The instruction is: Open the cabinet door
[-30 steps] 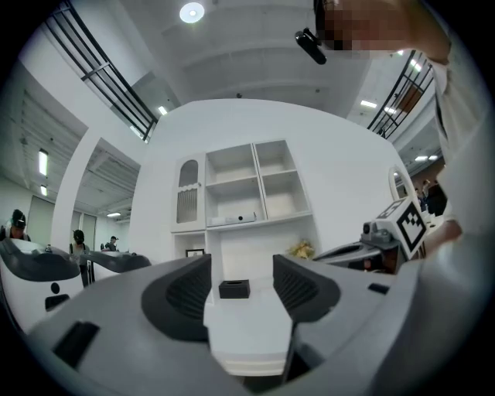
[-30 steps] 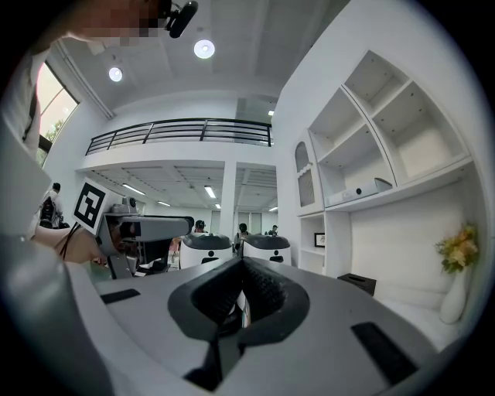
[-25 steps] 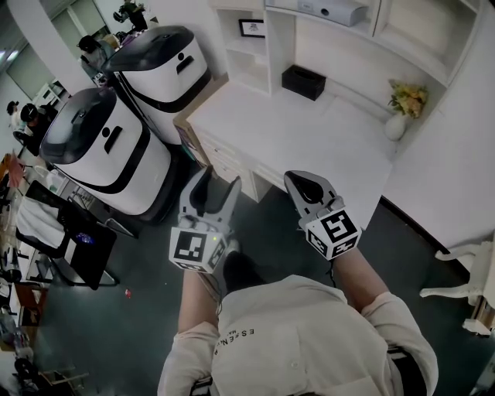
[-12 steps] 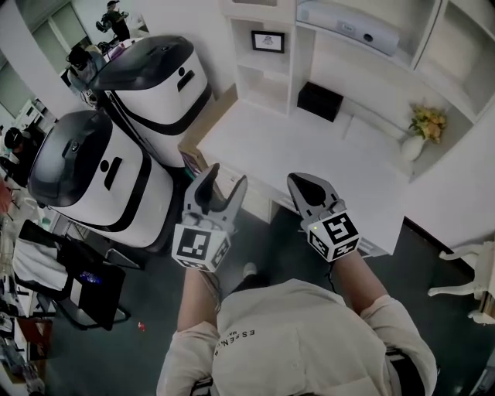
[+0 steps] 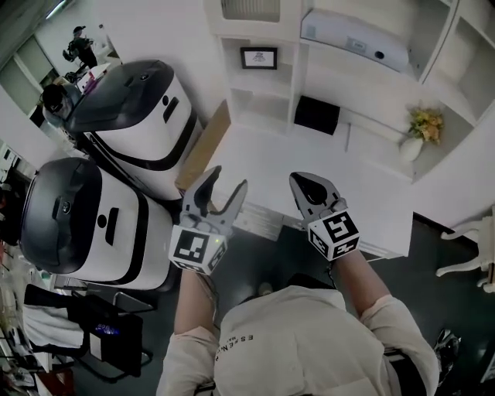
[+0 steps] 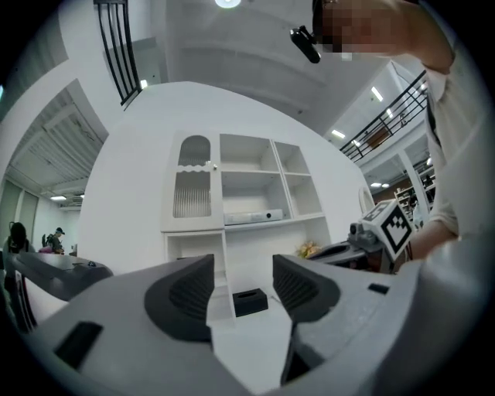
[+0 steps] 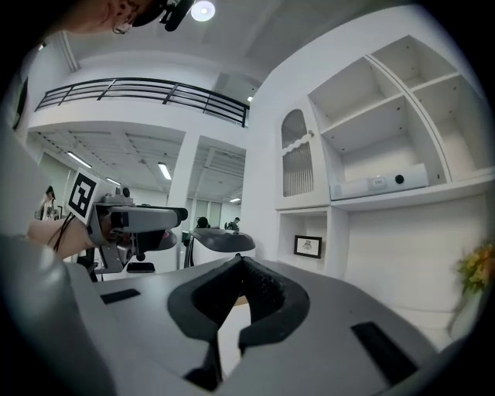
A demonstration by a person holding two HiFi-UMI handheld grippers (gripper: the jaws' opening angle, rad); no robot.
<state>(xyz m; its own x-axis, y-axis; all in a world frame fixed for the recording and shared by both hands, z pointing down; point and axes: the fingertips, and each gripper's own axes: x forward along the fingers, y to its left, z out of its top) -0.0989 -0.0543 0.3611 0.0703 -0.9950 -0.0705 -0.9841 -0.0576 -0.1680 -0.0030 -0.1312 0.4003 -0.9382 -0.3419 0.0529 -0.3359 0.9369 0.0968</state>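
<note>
Head view: I have both grippers held over the near edge of the white desk (image 5: 363,186), side by side and apart from each other. The left gripper (image 5: 226,184) has its jaws spread in a clear V with nothing in them. The right gripper (image 5: 308,188) has its jaws brought together. The cabinet door (image 5: 249,8), a slatted panel, sits at the top left of the white shelf unit (image 5: 298,73) behind the desk, well apart from both grippers. Below it a framed picture (image 5: 258,58) stands in a niche, with a black box (image 5: 317,114) on the desk to its right. A long white device (image 5: 354,40) lies on a shelf and a vase of flowers (image 5: 420,130) stands at the right. Two white-and-black machines (image 5: 128,112) stand to the left of the desk.

Left gripper view: my jaws stand wide apart and hold nothing, and the black box shows in the gap between them. The cabinet door (image 6: 193,182) is above and left of the gap, arched at the top, lying flush in its frame.

Right gripper view: the jaws meet at the tips and nothing is caught in them. The cabinet door (image 7: 296,161) is up on the shelf unit, closed, a small knob at its right edge, the framed picture in the niche beneath it
</note>
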